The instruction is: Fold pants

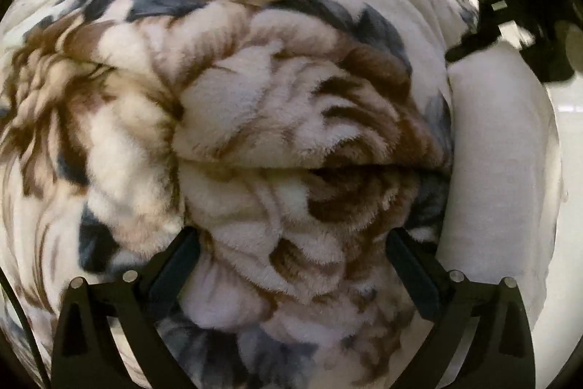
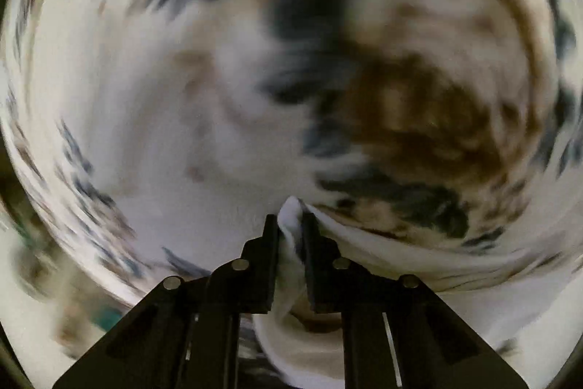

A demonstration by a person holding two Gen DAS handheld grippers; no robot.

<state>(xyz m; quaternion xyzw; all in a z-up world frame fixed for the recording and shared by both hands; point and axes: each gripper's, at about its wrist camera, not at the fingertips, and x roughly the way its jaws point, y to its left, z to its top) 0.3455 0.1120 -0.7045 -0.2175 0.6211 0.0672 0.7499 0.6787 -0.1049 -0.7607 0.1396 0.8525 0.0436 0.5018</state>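
Hovering steeply above a thick fleece blanket printed with brown roses and grey-blue leaves (image 1: 277,119), the left gripper (image 1: 291,243) has its two black fingers (image 1: 178,261) spread wide, with nothing clamped between them. Both fingertips sit close over the plush pile; whether they touch it cannot be told. A folded ridge of the blanket runs across the view just ahead of the fingers. At the blanket's right edge lies a smooth white fabric (image 1: 488,170); what it is cannot be told.

The right gripper (image 2: 289,225) has its fingers (image 2: 271,243) drawn narrow, pinching a bunched fold of plain white cloth (image 2: 291,254), presumably the pants. The cloth rises just past the fingertips and trails off to the lower right. Heavy blur hides the rest of that view, showing only floral pattern behind.
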